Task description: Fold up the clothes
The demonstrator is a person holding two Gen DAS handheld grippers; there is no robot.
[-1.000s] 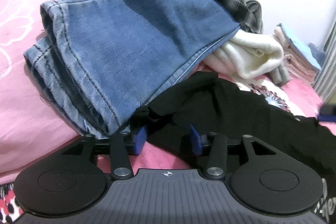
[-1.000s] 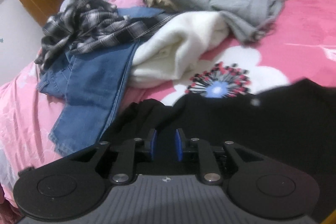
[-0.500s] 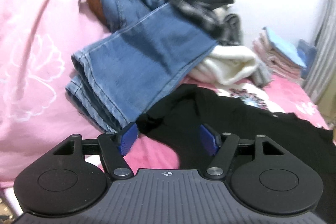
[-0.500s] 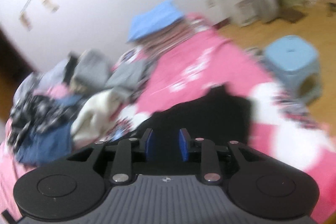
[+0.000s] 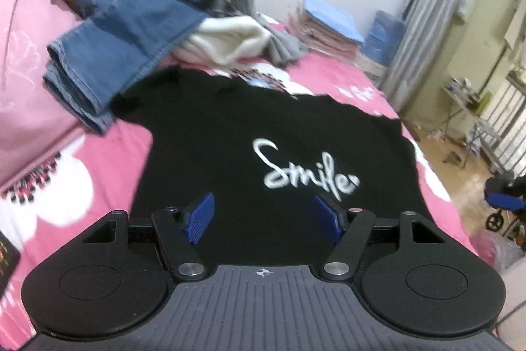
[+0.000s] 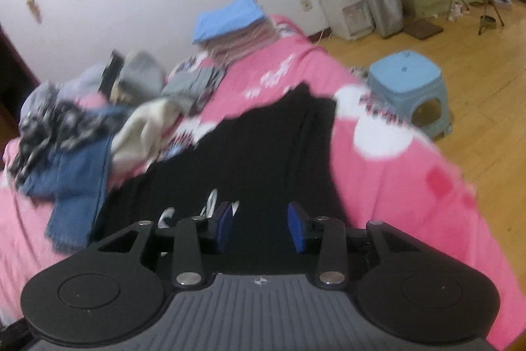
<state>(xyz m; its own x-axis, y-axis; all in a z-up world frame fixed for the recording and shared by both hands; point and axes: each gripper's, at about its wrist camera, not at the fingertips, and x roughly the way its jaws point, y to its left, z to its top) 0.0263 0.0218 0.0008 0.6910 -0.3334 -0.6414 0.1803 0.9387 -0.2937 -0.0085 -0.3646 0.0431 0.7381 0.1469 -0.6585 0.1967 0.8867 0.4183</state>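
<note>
A black tee lies spread, print up, on a pink bed. Both grippers, left and right, hover spread wide and empty; the thin, limp knit looks best pinched at hem or shoulder edges

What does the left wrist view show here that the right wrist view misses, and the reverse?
Only the left wrist view shows the whole white Smile print on the black T-shirt and the open left gripper. Only the right wrist view shows the light blue stool, the wooden floor around it, and the open right gripper. Both show the T-shirt spread on the pink bedspread, the jeans, the cream garment and the blue-topped folded stack.
</note>
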